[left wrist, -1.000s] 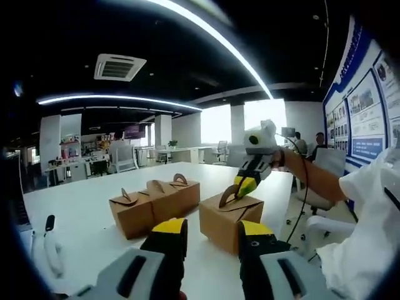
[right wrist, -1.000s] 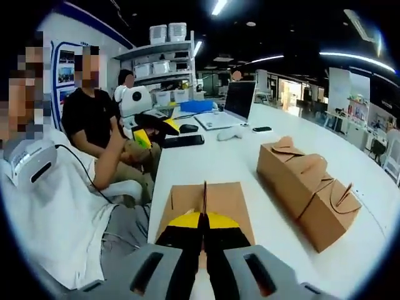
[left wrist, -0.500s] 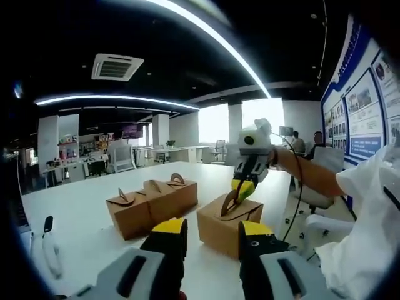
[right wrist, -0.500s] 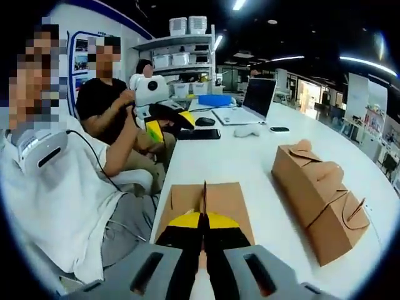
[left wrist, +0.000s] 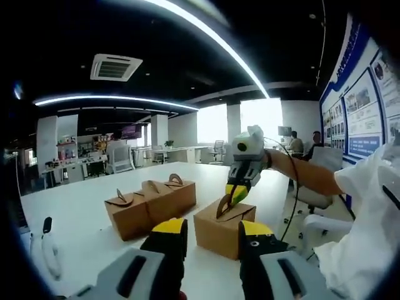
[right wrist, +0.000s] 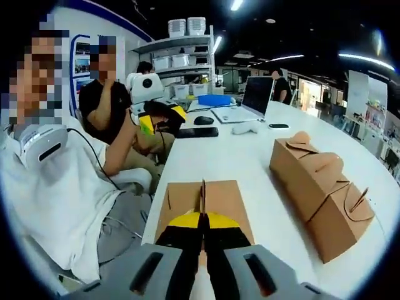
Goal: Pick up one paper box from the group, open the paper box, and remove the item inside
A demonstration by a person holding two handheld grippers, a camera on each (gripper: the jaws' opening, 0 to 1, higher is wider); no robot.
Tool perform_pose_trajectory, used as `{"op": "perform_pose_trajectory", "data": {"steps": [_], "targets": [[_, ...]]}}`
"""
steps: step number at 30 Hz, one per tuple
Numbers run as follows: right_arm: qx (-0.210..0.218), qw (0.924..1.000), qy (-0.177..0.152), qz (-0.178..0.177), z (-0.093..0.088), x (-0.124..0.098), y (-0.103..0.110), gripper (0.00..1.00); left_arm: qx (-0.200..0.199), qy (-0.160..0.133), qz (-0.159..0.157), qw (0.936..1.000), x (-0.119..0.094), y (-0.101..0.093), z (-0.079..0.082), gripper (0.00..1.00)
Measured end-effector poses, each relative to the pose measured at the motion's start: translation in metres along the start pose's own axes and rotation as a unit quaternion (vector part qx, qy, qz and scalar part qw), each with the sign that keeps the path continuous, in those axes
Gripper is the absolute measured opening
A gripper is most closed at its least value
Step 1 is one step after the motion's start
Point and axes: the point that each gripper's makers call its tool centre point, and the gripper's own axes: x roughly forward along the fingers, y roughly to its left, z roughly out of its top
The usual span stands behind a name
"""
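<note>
— Since a second ago, has the box moved?

— Slightly: the paper box [left wrist: 224, 227] sits a little further left in the left gripper view than before, with the right tool [left wrist: 238, 191] still clenched on its arched handle [left wrist: 224, 205]. The camera may account for some of that shift.

— Is the box off the counter?

— Hard to say; its base looks to be resting on the white counter [left wrist: 87, 212], near the front edge.

— And the other boxes?

— Two more paper boxes [left wrist: 150, 203] stand side by side, touching each other, just left of the held one.

— What does the right gripper view give?

— Its own jaws pressed together on the upright handle [right wrist: 202, 199], the brown lid [right wrist: 204, 203] spread beneath. The left tool [right wrist: 160, 120] shows beyond, yellow tips apart, gripping nothing. A laptop [right wrist: 244, 102] sits far back on the counter.
</note>
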Motion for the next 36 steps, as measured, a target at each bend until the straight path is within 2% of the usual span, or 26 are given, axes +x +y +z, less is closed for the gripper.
{"op": "perform_pose_trajectory", "data": {"steps": [3, 9, 20, 25, 32, 36], "targets": [[0.003, 1.0000, -0.005, 0.001, -0.004, 0.000, -0.002, 0.04, 0.000, 0.001, 0.000, 1.0000, 0.000, 0.000, 0.000, 0.34], [0.002, 0.9998, -0.017, -0.006, -0.001, -0.001, -0.001, 0.11, -0.001, 0.002, 0.000, 1.0000, 0.002, -0.001, -0.001, 0.34], [0.006, 0.9992, -0.034, -0.018, 0.003, -0.006, 0.000, 0.18, -0.004, 0.002, 0.001, 1.0000, 0.002, -0.001, -0.002, 0.34], [0.014, 0.9976, -0.057, -0.037, 0.010, -0.013, -0.002, 0.19, -0.004, 0.003, 0.001, 1.0000, 0.002, 0.000, -0.002, 0.34], [0.018, 0.9957, -0.067, -0.061, 0.013, -0.021, -0.004, 0.19, -0.004, 0.003, 0.001, 1.0000, 0.003, -0.001, -0.002, 0.34], [0.020, 0.9926, -0.084, -0.086, 0.018, -0.026, -0.002, 0.19, -0.004, 0.004, 0.001, 1.0000, 0.004, -0.001, -0.002, 0.34]]}}
